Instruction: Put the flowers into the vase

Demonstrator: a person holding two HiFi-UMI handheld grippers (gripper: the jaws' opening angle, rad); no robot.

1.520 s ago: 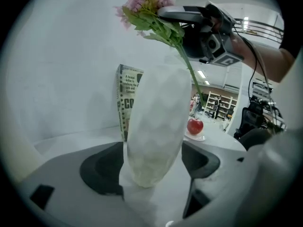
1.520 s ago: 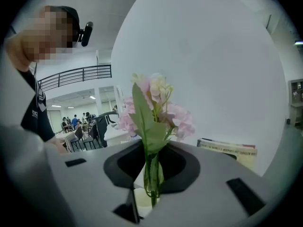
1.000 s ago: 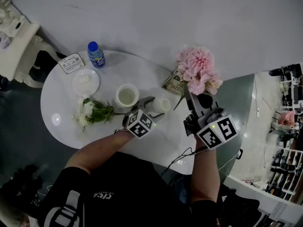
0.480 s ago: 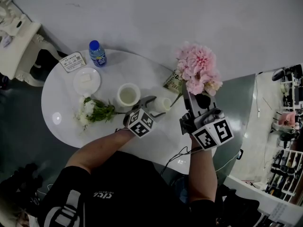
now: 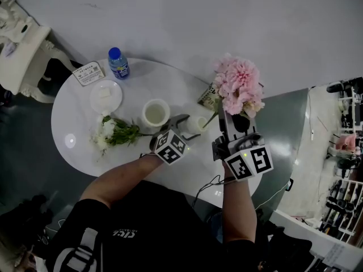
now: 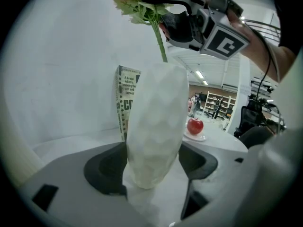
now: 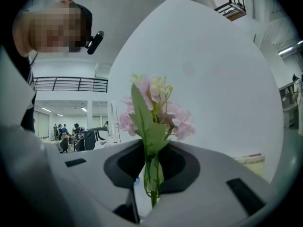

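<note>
While the left gripper point(image 6: 152, 167) pinches the one white faceted vase point(image 5: 196, 124) between wide-set jaws, the right gripper point(image 7: 151, 168) has its jaws nearly together on the green stem point(image 6: 159, 38) of the pink flowers point(image 5: 238, 85). They're held up over the far right edge of the white oval table point(image 5: 74, 112). The stem's lower end comes down right at the vase's rim, but honestly I can't tell if the tip is inside the mouth.

Quick count: two grippers, one vase, and two bunches of flowers. The second is a white bunch point(image 5: 112, 132) with green leaves, lying flat on the table left of the vase. There's also one blue-capped bottle point(image 5: 118, 63), one white cup point(image 5: 156, 113), one saucer point(image 5: 105, 97) with something white on it, one card point(image 5: 89, 73) and one booklet point(image 5: 208, 97) standing just behind the vase. One red apple point(image 6: 194, 125) sits on a plate way off in the background.

For writing, the booklet shows a big "CO" in the left gripper view, and the small print above it is too fine to read. Same for the card.

Compared with a second ago, the right gripper's marker cube has swung in a bit closer to the left gripper. The pink heads barely shifted, and the left gripper hasn't budged from the vase. Everything else on the table sits where it was.
</note>
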